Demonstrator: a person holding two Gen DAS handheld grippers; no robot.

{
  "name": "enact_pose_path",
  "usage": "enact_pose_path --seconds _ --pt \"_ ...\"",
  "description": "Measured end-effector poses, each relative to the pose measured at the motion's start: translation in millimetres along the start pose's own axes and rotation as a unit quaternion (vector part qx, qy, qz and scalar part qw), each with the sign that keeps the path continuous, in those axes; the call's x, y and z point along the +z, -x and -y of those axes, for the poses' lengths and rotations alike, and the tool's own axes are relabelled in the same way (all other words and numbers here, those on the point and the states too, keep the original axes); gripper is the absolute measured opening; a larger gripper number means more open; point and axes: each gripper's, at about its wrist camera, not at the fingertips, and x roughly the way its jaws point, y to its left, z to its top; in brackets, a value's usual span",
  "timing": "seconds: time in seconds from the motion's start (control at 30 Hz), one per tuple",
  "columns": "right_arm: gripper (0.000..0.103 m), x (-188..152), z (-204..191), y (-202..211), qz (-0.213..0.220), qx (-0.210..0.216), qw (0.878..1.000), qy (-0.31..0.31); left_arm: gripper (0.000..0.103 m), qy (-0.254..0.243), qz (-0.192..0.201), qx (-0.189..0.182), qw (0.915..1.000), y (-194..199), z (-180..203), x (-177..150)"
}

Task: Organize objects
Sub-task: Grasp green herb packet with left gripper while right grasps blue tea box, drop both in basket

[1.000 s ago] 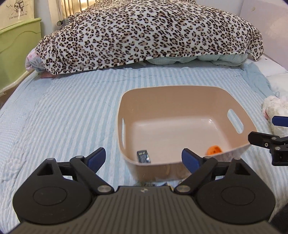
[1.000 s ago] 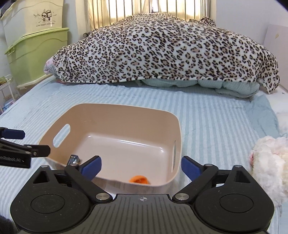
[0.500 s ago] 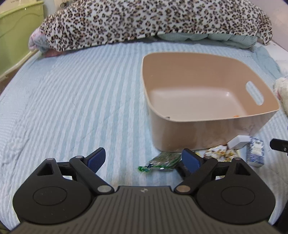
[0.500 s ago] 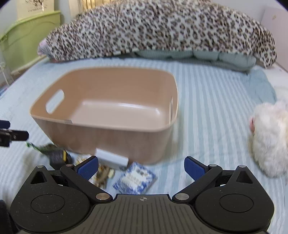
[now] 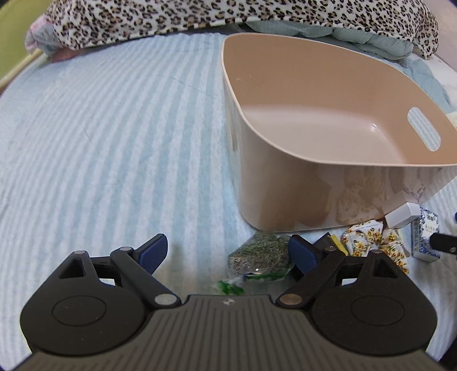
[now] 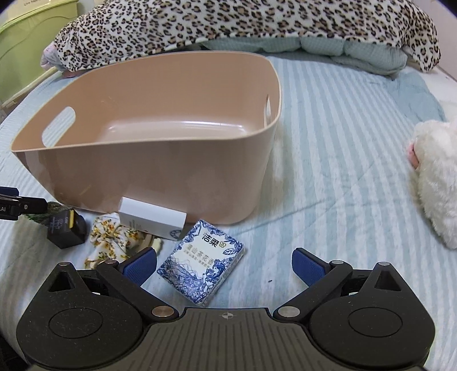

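Observation:
A beige plastic basket [image 5: 285,182] [image 6: 160,182] stands on the striped bed. In front of it lie a green herb packet [image 5: 261,254], a black-and-yellow box [image 6: 66,228] [image 5: 331,242], a floral cloth [image 6: 114,242] [image 5: 371,237], a white box [image 6: 151,218] [image 5: 402,215] and a blue-and-white tissue pack [image 6: 201,265] [image 5: 424,237]. My left gripper [image 5: 228,254] is open and low over the bed, the herb packet between its fingers. My right gripper [image 6: 224,266] is open, the tissue pack just inside its left finger.
A leopard-print blanket [image 6: 228,25] is heaped at the head of the bed. A white plush toy [image 6: 434,177] lies to the right. Green storage bins [image 6: 25,25] stand beside the bed on the left. Striped bedding [image 5: 100,142] spreads left of the basket.
Both grippers have dropped lower and pulled back toward the near side of the basket. The loose items in front of it have come into view and now sit by the fingers.

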Motion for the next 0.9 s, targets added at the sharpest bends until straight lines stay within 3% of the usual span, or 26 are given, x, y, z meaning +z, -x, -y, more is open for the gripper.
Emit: enact_pose_path --seconds 0.17,0.27,0.43,0.53,0.63,0.67,0.73,0.9 --pt "0.098 -3 0 -14 -0.018 0.003 1.000 -0.008 0.090 0.005 -0.019 -0.024 0.9995 -12 0 -6" --pt "0.098 -6 -2 -19 -0.022 0.007 1.000 -0.008 0.074 0.005 -0.034 -0.029 0.9990 -19 -1 -9" --pt "0.090 -5 -4 -19 -0.023 0.016 1.000 -0.010 0.060 0.022 -0.032 -0.048 0.9981 -17 -7 -11" --pt "0.088 -5 -5 -20 -0.024 0.023 0.999 -0.012 0.042 0.026 -0.040 -0.056 0.9973 -17 -7 -15" --pt "0.087 -5 -6 -23 -0.028 0.025 0.999 -0.017 0.035 0.016 -0.041 -0.055 0.9975 -15 -3 -19" --pt "0.084 -5 -7 -24 -0.028 0.024 0.999 -0.016 0.033 0.015 -0.040 -0.056 0.9975 -13 -3 -20" --pt "0.065 -5 -10 -25 -0.028 0.019 0.999 -0.011 0.032 0.016 -0.038 -0.058 0.9974 -10 0 -21" --pt "0.052 -12 -12 -16 -0.020 0.017 1.000 -0.003 0.031 0.021 -0.036 -0.054 0.9977 0 1 -25"
